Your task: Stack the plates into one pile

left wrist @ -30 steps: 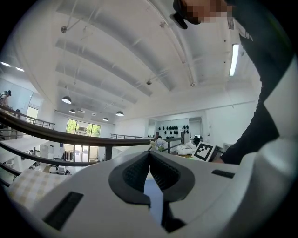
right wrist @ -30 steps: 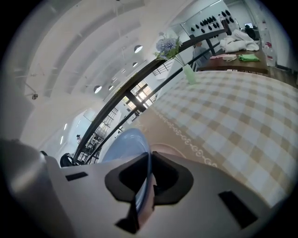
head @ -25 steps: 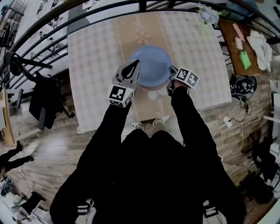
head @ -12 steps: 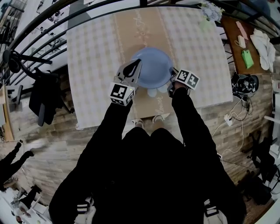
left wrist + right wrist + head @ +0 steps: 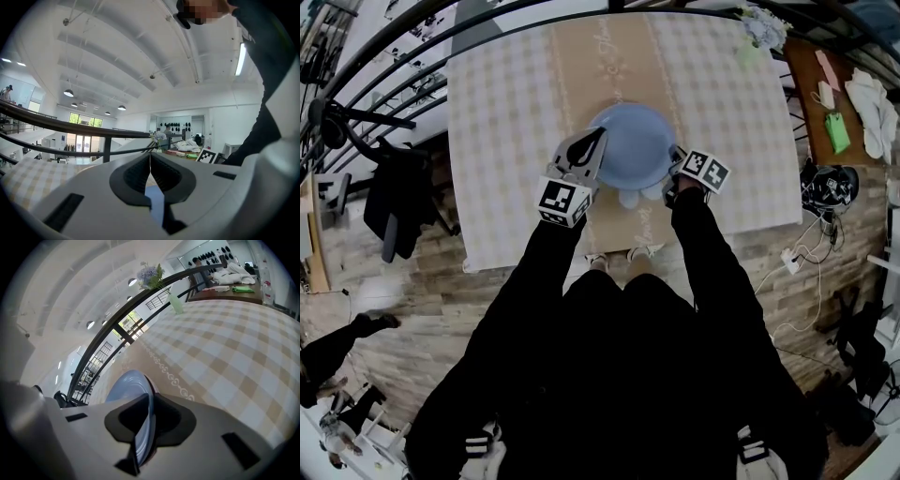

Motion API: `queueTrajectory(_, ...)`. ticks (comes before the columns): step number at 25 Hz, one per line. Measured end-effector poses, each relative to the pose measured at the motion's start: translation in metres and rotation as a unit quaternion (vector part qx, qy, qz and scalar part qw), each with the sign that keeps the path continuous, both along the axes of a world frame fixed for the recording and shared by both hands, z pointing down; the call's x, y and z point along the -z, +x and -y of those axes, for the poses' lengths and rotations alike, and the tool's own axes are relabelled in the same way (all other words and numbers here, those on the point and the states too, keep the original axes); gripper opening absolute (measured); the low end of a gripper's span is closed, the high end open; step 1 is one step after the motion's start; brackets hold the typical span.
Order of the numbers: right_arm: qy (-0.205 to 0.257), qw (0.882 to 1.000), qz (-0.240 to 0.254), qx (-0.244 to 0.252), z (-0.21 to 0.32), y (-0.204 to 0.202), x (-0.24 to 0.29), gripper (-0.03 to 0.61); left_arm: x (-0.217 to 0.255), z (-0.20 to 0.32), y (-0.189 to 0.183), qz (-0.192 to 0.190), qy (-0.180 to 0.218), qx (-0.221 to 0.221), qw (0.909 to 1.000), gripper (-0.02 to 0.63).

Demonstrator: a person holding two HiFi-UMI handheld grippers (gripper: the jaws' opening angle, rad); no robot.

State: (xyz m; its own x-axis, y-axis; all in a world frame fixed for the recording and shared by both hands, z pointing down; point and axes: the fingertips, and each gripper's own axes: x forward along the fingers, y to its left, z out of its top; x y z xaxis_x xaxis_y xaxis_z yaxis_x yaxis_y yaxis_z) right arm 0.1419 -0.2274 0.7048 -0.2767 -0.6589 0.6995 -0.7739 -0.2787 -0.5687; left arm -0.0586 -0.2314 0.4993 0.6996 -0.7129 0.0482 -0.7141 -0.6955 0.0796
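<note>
At the near right rim of the blue plate (image 5: 630, 141), the right gripper (image 5: 149, 404) has the plate's edge between its jaws, the pads lying against it at a narrow spread after just easing apart a little. At the plate's near left rim the left gripper (image 5: 150, 161) is closed on nothing, its tips meeting in a thin line, and a strip of blue shows through the gap behind them. Under the blue plate's near edge the rim of a pale plate (image 5: 628, 198) peeks out. Beneath both lies the checked bench (image 5: 506, 112), the blue plate over its tan centre strip. Well beyond the blue plate, far off to its right, stands a vase of flowers (image 5: 151, 276)
</note>
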Motion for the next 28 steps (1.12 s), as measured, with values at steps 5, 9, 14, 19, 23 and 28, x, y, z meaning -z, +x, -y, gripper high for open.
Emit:
queueTrajectory(5,0.018,1.000,-0.008,0.019,0.008,-0.006,0.006,0.137,-0.003,0.001,0.000,0.000,-0.004,0.006,1.0000,0.020)
queueTrajectory(9,0.022,0.998,-0.048,0.042,0.012,-0.002,0.015,0.188,0.000,0.001,0.003,0.001,-0.002,0.006,1.0000,0.020)
queueTrajectory(14,0.037,0.995,-0.065,0.066,0.015,0.004,0.031,0.194,0.002,0.002,0.001,0.002,-0.002,0.011,0.9999,0.020)
queueTrajectory(19,0.078,0.988,-0.069,0.117,0.012,-0.004,0.064,0.189,0.012,-0.001,0.004,0.012,0.002,0.006,0.9999,0.020)
queueTrajectory(23,0.135,0.971,-0.093,0.174,0.011,-0.017,0.101,0.183,0.028,-0.010,0.007,0.022,0.014,-0.006,0.9996,0.020)
queueTrajectory(28,0.213,0.929,-0.108,0.282,0.002,-0.049,0.154,0.171,0.040,-0.022,0.010,0.039,-0.001,-0.028,0.9989,0.021)
